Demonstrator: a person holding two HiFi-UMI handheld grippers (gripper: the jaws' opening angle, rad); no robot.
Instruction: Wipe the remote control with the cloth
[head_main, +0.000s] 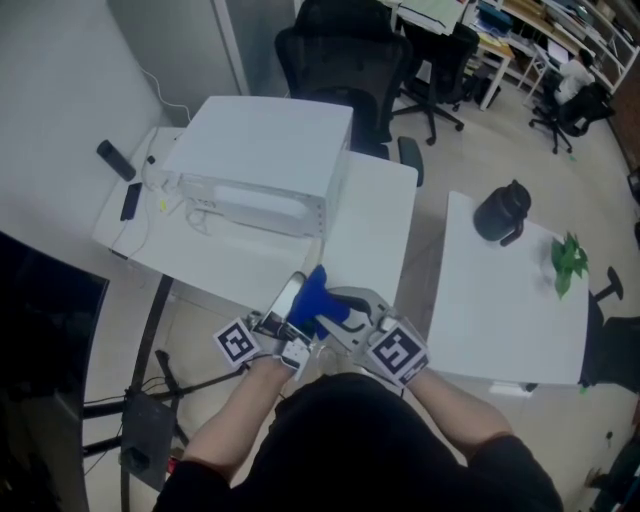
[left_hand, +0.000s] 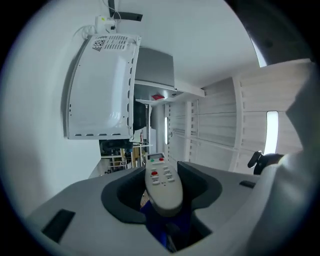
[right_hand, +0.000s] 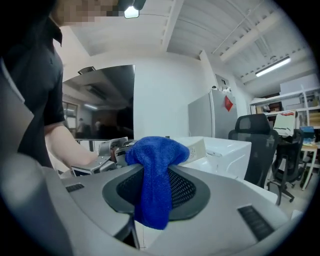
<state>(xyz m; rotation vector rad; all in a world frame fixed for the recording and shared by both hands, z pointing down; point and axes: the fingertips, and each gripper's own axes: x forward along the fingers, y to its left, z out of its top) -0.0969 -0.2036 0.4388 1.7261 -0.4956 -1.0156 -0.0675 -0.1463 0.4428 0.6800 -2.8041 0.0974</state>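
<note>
**Both pieces in hand, wiping barely begun**

You had the pick-ups behind you. Your left hand-held gripper (left_hand: 162, 206) was clamped on the white remote control (left_hand: 161, 181), jaws fairly wide around its body, with the button face up and the far end pointing away from you. Your right hand-held gripper (right_hand: 155, 195) was pinched at a middling width on the blue cloth (right_hand: 156, 167), which bunched above the jaws and hung down between them.

You held both in the air above the near edge of the table (head_main: 378, 215), on the near side of the white box-shaped appliance (head_main: 265, 160). From the head view the cloth lay against the right side of the remote. From the left gripper view blue showed only under its near end, and the buttons were uncovered.

I judged that contact was made but the real wiping was still ahead: the button face, the far end and the sides. Whether the underside had been rubbed, the pictures did not tell. Nothing had been set down yet.
</note>
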